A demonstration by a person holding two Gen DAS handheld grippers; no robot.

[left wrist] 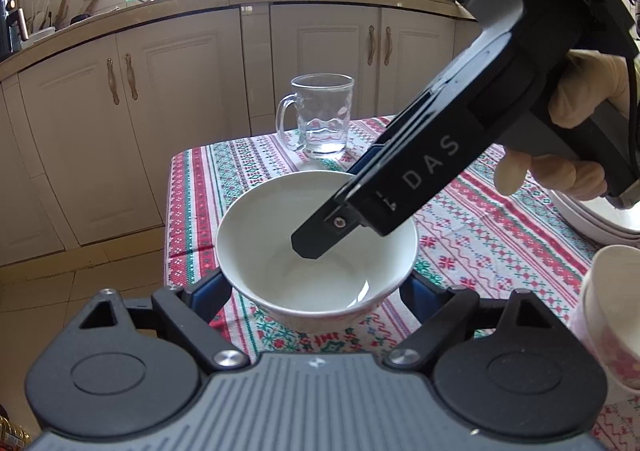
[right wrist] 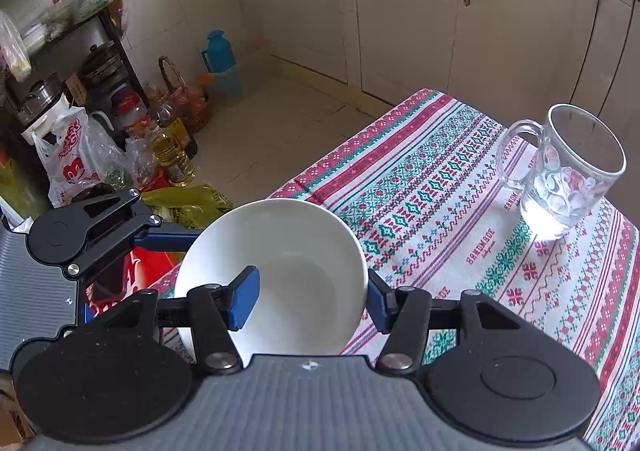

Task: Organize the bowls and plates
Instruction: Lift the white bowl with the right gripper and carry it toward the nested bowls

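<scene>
A white bowl [left wrist: 280, 235] [right wrist: 296, 235] hangs just above the table's near-left corner, partly past the edge. My left gripper [left wrist: 316, 281] clasps it from below, a blue finger [left wrist: 212, 287] pressed on each side of its outer wall. My right gripper [right wrist: 312, 303] comes down from the upper right in a gloved hand [left wrist: 580, 91] and straddles the bowl's rim. One of its fingers [right wrist: 244, 299] reaches down inside the bowl and the other bears on the outside of the rim, so it is shut on the wall.
A glass mug [left wrist: 322, 115] [right wrist: 560, 171] stands on the patterned tablecloth [right wrist: 440, 191] behind the bowl. A stack of white plates [left wrist: 592, 219] and a red-patterned bowl [left wrist: 612, 311] sit at the right edge. Oil bottles and bags [right wrist: 172, 147] crowd the floor to the left of the table.
</scene>
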